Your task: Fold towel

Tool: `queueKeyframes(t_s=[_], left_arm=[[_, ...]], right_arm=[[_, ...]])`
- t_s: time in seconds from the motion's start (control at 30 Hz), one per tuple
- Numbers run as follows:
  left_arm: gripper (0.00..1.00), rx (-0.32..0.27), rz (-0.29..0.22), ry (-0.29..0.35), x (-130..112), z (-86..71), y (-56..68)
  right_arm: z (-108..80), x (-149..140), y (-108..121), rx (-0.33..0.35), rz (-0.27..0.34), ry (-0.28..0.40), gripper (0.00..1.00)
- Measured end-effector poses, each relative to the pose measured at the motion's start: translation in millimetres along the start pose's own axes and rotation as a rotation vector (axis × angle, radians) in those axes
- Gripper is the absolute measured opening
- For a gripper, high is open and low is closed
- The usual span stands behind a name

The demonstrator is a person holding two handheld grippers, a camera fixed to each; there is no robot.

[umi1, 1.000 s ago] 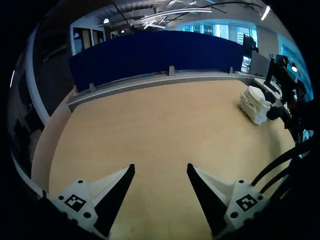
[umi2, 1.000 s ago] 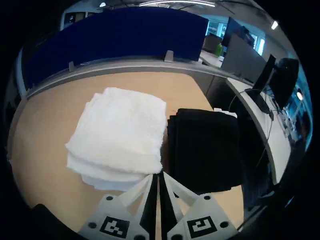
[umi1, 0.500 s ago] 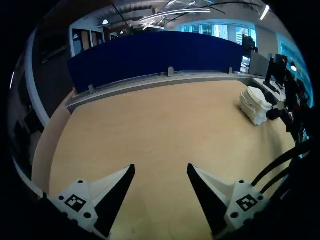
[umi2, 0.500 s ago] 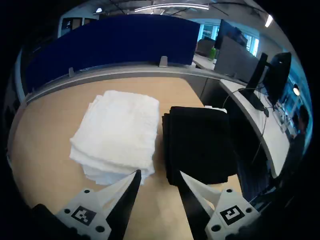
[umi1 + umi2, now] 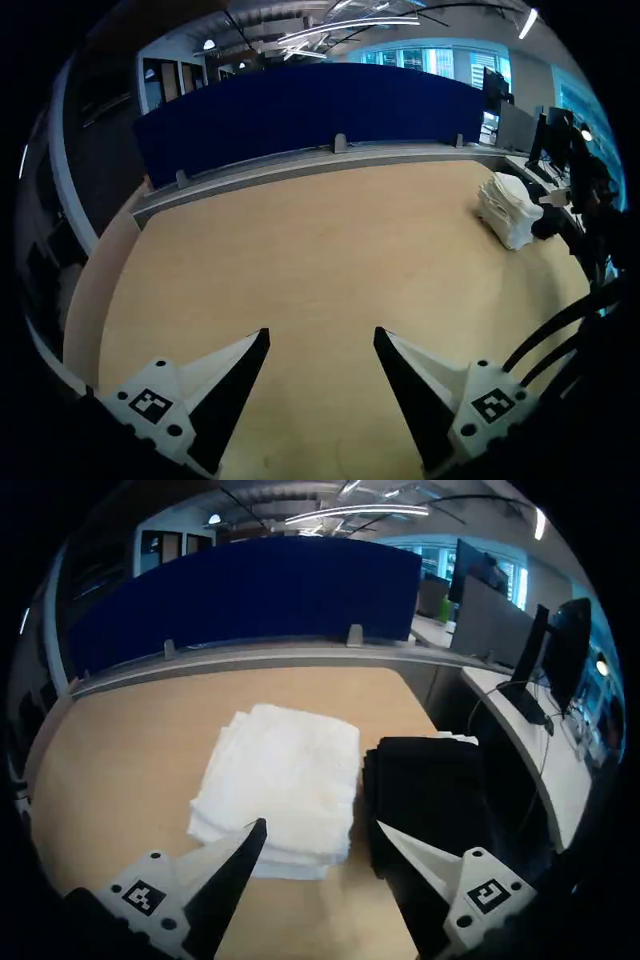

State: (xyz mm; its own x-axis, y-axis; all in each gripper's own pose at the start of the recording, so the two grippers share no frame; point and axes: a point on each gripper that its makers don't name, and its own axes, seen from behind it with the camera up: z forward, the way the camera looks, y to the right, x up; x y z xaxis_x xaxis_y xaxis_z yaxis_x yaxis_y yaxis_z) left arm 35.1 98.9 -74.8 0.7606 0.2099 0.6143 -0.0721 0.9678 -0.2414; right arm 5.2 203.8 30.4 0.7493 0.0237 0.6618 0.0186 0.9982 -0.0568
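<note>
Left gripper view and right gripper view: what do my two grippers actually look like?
The left gripper and the right gripper each have two white wedge-shaped fingers tapering to points, with black inner faces. Every finger carries a square black-and-white marker and small dark screw holes. Black cables arc beside the left gripper.

Light wooden desk point(image 5: 320, 240) spans centre frame. Dark blue partition point(image 5: 320, 104) on a grey rail point(image 5: 320, 158) runs across the upper frame behind it. Ceiling strip lights point(image 5: 352, 24) top centre. Windows point(image 5: 424, 58) upper right, bluish daylight. Black monitor point(image 5: 564, 652) on adjacent white desk point(image 5: 528, 752), right edge.
</note>
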Motion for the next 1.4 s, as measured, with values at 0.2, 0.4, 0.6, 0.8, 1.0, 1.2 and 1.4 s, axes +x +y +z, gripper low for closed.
queueKeyframes(t_s=[0.2,0.4,0.6,0.8,1.0,1.2,1.4], left_arm=[[0.97,0.007,-0.006,-0.001,-1,-1.4,-3.8],[0.97,0.016,-0.01,-0.007,-3,-1.5,-7.9],[0.97,0.023,-0.015,-0.011,-5,-0.3,-9.9],[0.97,0.028,-0.016,-0.013,-3,2.0,-10.6],[0.97,0.032,-0.022,-0.012,0,5.2,-11.6],[0.97,0.042,-0.02,-0.019,0,7.6,-12.2],[0.97,0.054,-0.024,-0.028,-3,7.1,-14.5]], right_arm=[[14.8,8,-32,0.065,-0.021,0.0,1.0],[28.9,-3,-49,0.099,-0.055,-0.036,1.0],[39.8,-25,-50,0.096,-0.105,-0.088,1.0],[40.6,-19,-52,0.1,-0.115,-0.077,1.0],[36.9,16,-49,0.104,-0.113,-0.017,1.0],[55.4,50,-45,0.108,-0.084,0.011,1.0],[81.9,61,-44,0.11,-0.069,-0.007,1.0]])
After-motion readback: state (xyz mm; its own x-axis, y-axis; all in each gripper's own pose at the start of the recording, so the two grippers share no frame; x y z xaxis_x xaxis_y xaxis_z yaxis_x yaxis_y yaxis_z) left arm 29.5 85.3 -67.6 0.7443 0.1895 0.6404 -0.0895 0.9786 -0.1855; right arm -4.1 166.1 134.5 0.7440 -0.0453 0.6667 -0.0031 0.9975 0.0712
